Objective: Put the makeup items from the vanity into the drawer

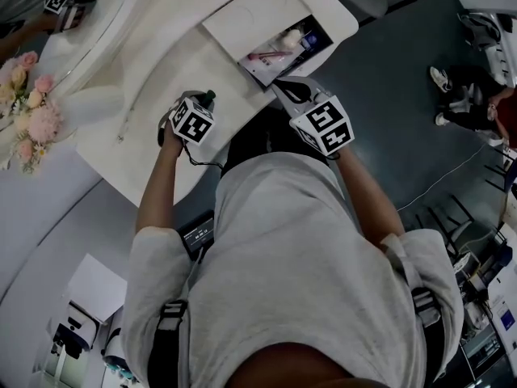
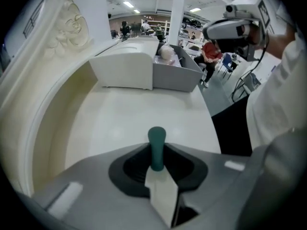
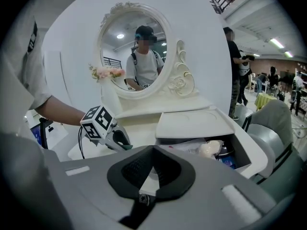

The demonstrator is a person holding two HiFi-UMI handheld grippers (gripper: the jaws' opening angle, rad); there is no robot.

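My left gripper (image 1: 202, 106) hangs over the white vanity top (image 1: 153, 71), shut on a slim makeup item with a dark teal tip (image 2: 156, 146) and a white lower part. The teal tip sticks out past the jaws (image 1: 208, 97). The open drawer (image 1: 333, 24) lies to the right of it, with a pink stick (image 1: 266, 55) and a cream puff (image 3: 211, 149) among its contents. My right gripper (image 1: 292, 87) is at the drawer's near corner, shut, with nothing between its jaws. The left gripper (image 3: 115, 139) shows in the right gripper view too.
An oval mirror (image 3: 134, 56) with carved scrolls backs the vanity. Pink flowers (image 1: 28, 111) stand at its left end. A white lid-like tray (image 1: 254, 10) covers the drawer's far part. A person (image 1: 468, 95) sits on the dark floor to the right.
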